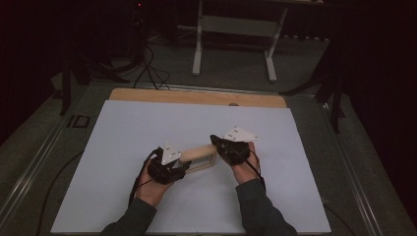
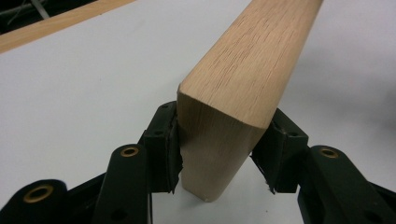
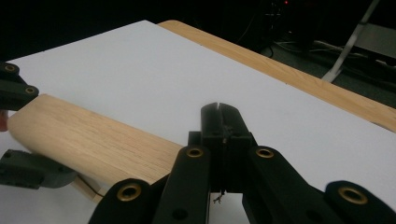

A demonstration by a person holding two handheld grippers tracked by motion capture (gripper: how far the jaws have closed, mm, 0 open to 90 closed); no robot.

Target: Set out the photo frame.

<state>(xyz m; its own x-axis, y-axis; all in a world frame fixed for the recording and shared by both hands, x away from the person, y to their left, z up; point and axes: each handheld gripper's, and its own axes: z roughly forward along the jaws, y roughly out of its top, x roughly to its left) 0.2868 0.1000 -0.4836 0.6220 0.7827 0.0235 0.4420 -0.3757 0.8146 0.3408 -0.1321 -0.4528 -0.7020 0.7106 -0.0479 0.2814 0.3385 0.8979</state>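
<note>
A light wooden piece (image 1: pixel 199 152) with a rounded top bar and a thin frame under it lies on the white sheet (image 1: pixel 147 128) between both hands. My left gripper (image 1: pixel 184 164) is at its left end. In the left gripper view the left gripper (image 2: pixel 217 135) straddles the end of the wooden piece (image 2: pixel 243 70); one pad rests against it and a thin gap shows at the other. My right gripper (image 1: pixel 215 141) sits at the right end. In the right gripper view the right gripper (image 3: pixel 219 109) is shut on nothing, beside the wooden piece (image 3: pixel 93 140).
The sheet covers a table with a bare wooden strip (image 1: pixel 196 97) along its far edge. On the dark floor beyond stand a white-legged stand (image 1: pixel 236 29) and loose cables (image 1: pixel 147 69). Metal rails (image 1: pixel 44 147) run along the table's sides.
</note>
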